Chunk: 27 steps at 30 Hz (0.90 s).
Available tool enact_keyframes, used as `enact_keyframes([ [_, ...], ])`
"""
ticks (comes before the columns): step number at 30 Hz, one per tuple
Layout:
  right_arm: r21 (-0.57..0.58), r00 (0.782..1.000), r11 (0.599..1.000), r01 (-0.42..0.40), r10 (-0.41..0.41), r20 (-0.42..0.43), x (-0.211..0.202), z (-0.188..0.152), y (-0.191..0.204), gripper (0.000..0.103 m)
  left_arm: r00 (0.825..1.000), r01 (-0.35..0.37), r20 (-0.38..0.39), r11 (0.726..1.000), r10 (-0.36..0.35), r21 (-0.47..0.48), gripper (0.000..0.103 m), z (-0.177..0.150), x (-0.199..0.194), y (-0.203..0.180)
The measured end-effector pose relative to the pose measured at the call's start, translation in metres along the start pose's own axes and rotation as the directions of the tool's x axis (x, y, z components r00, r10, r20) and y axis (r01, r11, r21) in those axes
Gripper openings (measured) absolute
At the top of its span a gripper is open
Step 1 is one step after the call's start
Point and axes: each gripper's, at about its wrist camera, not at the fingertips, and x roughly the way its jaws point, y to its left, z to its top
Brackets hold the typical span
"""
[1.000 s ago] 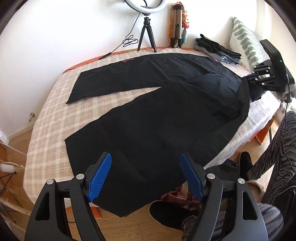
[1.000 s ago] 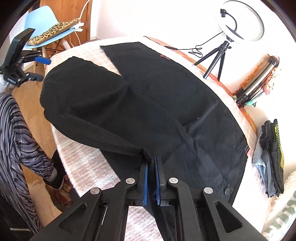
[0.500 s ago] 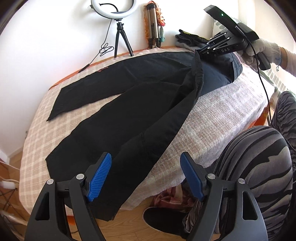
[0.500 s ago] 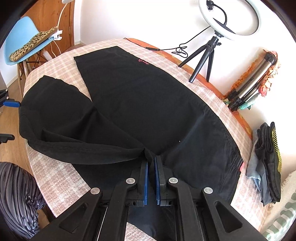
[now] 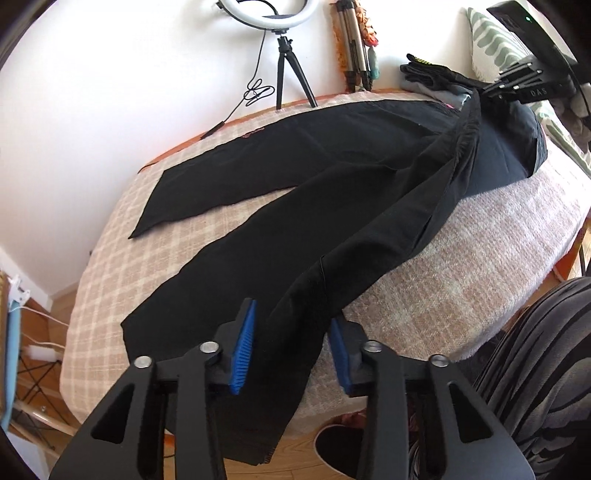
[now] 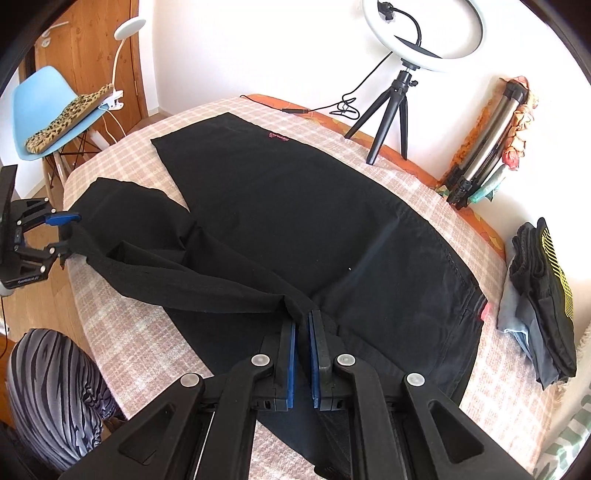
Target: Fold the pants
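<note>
Black pants [image 6: 295, 221] spread on the checked bench [image 5: 461, 266]; right tongs [image 6: 302, 325] clamped on the waistband edge, lifting the near leg toward the far one (lengthwise fold); left tongs [image 5: 291, 350] parted, straddling the near leg's gathered cuff end

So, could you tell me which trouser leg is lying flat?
The far leg, beside the ring light; the near leg is bunched between the left gripper pads.
</note>
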Motion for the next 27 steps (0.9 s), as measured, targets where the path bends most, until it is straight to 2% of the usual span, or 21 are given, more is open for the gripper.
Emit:
enact_keyframes([
  [2, -0.002, 1.0, 1.0, -0.002, 0.002, 0.017, -0.008, -0.005, 0.006, 0.004, 0.999, 0.036, 0.016, 0.999, -0.035, -0.04, 0.009, 0.006, -0.003, 0.008],
  [3, -0.008, 1.0, 1.0, 0.004, -0.004, 0.027, -0.012, -0.008, 0.009, 0.004, 0.999, 0.037, 0.032, 0.998, -0.035, -0.057, 0.007, 0.008, -0.006, 0.012],
  [9, -0.031, 0.992, 0.997, 0.072, -0.069, 0.107, -0.04, -0.017, 0.025, 0.002, 0.99, 0.048, 0.138, 0.99, -0.03, -0.131, 0.006, 0.032, -0.027, 0.034],
  [14, -0.051, 0.976, 0.987, 0.151, -0.141, 0.169, -0.059, 0.004, 0.019, 0.002, 0.981, 0.038, 0.193, 0.992, -0.015, -0.117, 0.006, 0.064, -0.035, 0.046],
  [20, -0.084, 0.963, 0.973, 0.214, -0.195, 0.188, -0.055, 0.043, 0.001, 0.002, 0.982, 0.038, 0.188, 0.992, -0.014, -0.122, 0.006, 0.102, -0.019, 0.065],
  [27, -0.113, 0.949, 0.951, 0.288, -0.268, 0.166, -0.015, 0.087, -0.028, 0.001, 0.989, 0.029, 0.145, 0.997, -0.017, -0.078, 0.006, 0.152, 0.018, 0.081],
])
